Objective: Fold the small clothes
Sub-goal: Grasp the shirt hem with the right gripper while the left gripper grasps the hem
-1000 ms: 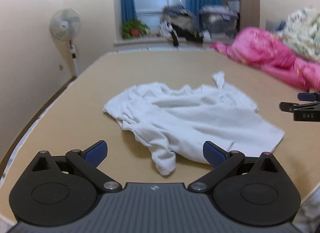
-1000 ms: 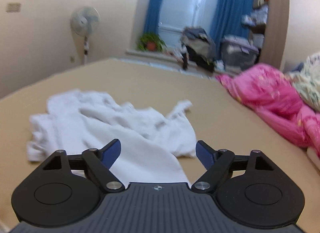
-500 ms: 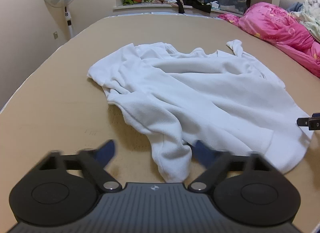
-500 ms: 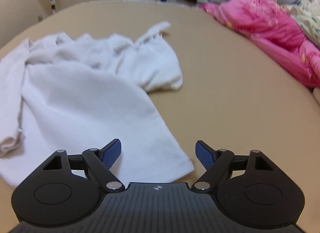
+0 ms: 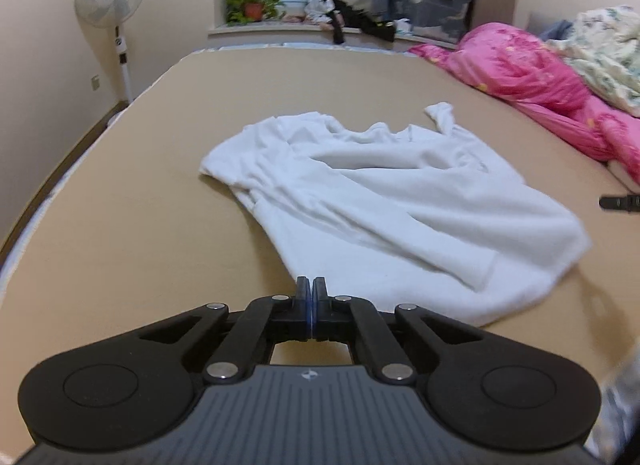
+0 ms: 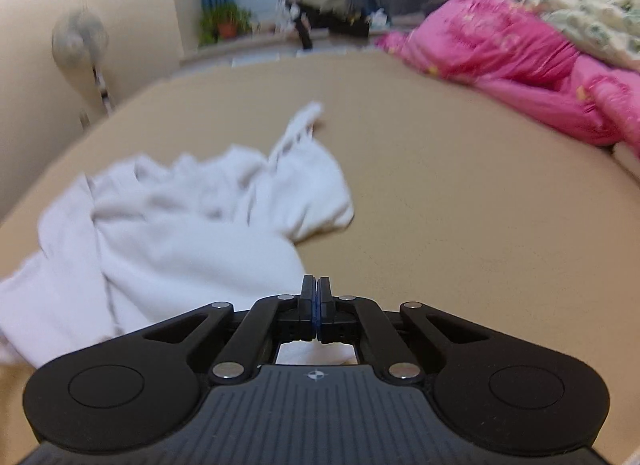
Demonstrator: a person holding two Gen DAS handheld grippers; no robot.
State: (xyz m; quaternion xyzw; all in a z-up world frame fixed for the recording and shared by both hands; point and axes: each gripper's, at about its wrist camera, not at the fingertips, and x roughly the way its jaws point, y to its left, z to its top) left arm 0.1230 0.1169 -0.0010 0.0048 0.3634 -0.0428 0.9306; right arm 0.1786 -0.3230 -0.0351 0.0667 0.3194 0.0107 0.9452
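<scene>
Rumpled white fleecy cotton garment (image 5: 384, 201) spread in soft folds on the smooth tan bed surface (image 5: 120, 233). Left gripper (image 5: 311, 289) pinched closed at its near hem edge; right gripper (image 6: 316, 289) likewise closed over its near corner, cloth between pads unclear. Glossy pink quilt (image 5: 532, 77) bunched far right.

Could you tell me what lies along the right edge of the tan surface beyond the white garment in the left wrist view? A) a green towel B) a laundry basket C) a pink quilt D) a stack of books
C: a bunched pink quilt lies along the right edge of the surface, past the white garment.
</scene>
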